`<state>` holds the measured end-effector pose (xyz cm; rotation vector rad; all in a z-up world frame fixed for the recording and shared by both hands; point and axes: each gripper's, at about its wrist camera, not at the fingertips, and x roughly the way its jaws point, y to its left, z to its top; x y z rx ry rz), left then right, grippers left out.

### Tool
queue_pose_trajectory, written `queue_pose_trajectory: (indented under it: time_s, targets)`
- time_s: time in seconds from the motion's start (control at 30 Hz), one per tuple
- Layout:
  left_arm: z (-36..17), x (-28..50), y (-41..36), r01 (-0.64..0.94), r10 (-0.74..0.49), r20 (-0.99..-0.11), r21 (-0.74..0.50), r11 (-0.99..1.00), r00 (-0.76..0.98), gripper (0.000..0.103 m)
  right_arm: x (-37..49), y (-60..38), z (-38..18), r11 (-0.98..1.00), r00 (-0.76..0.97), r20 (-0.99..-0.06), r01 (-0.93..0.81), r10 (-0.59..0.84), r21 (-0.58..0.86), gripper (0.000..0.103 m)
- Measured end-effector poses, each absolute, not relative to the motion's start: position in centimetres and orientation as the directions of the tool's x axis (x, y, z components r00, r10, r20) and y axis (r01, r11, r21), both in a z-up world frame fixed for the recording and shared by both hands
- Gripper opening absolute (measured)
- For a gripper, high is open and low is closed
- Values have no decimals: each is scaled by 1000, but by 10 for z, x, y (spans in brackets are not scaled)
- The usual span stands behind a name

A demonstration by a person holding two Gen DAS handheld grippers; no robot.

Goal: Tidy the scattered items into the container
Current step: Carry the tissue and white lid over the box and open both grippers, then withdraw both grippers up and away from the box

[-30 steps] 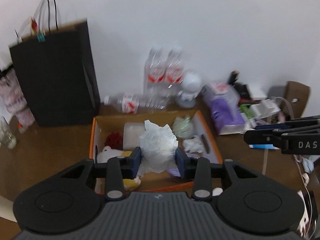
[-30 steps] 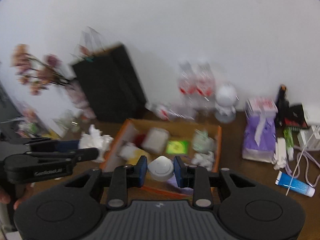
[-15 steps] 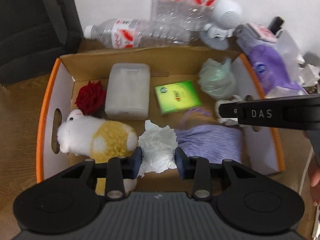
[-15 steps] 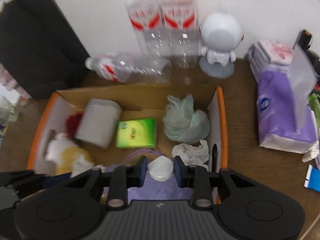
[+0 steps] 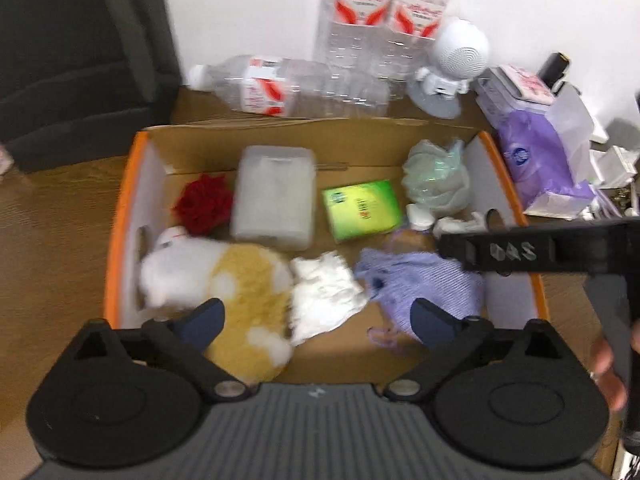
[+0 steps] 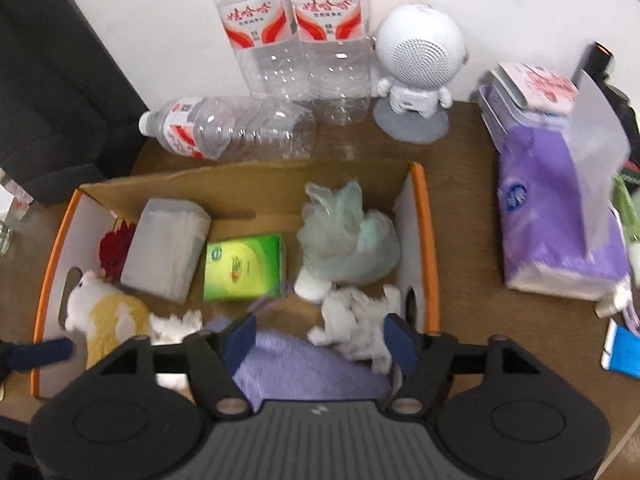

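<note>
Wooden table (image 6: 472,152) — box (image 6: 424,224), bottles (image 6: 296,40), tissue pack (image 6: 552,216).

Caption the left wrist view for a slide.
Left gripper opening above the cardboard box, crumpled white tissue lying inside.

Both wrist cameras look steeply down from close above into the box (image 5: 120,216) (image 6: 424,216). The left view sits over its near left part, the right view over its near right. Both share the box contents and far bottles (image 5: 380,20) (image 6: 292,32).

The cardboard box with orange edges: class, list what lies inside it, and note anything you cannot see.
Inside the cardboard box: plush hamster, red flower, translucent case, green packet, pale green bag, crumpled tissue, purple cloth. What lies under them is hidden.
</note>
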<state>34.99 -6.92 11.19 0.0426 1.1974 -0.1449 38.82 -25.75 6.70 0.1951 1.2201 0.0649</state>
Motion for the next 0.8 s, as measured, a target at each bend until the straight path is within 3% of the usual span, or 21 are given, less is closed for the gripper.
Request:
queue_pose_trajectory:
  time_s: [0.33, 0.8]
  targets:
    - [142, 305, -38, 31, -6, -928, 6, 1000, 371, 103, 325, -244, 99, 986, 315, -938, 36, 146, 165, 83]
    - [179, 221, -44, 42, -16, -879, 4, 999, 477, 103, 236, -232, 146, 984, 404, -900, -4, 164, 177, 86]
